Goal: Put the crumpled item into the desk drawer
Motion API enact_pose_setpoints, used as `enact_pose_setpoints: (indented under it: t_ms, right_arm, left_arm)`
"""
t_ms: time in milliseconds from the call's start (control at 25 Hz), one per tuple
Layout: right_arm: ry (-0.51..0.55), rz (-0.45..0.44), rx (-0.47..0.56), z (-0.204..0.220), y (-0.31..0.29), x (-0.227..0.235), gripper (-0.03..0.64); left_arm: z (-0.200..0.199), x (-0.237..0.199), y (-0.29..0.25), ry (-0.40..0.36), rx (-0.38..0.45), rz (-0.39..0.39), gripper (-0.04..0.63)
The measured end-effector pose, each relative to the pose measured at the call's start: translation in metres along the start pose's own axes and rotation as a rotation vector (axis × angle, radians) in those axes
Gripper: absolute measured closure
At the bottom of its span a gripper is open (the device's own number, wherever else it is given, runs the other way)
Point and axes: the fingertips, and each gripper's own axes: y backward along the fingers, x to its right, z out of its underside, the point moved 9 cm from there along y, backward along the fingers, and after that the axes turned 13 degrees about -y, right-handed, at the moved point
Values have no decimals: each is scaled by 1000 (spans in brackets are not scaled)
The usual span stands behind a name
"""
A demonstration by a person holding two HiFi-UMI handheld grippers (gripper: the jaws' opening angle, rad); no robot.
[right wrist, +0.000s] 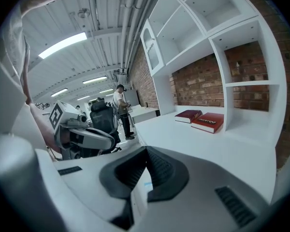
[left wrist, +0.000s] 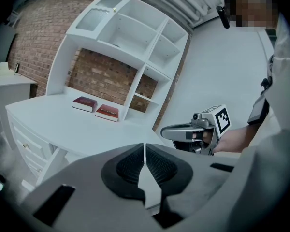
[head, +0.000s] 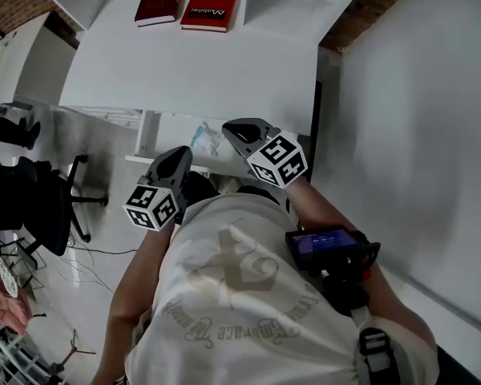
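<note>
Bearing red books [head: 211,6], smooth white desk [head: 224,70]

Left tool [head: 179,156] and right tool [head: 242,131], jaws together, held side by side.

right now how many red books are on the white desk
2. A dark red hardcover book lies at the back of the white desk; a brighter red book lies beside it, nearer the white shelves.
</note>
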Motion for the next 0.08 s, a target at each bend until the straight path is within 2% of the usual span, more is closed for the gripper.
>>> enact_pose_setpoints:
  t_ms: [80]
  right_arm:
    - [4,-3,0,-1,1,4,594]
  left_arm:
    - [0,3,-6,0,3,-1,565]
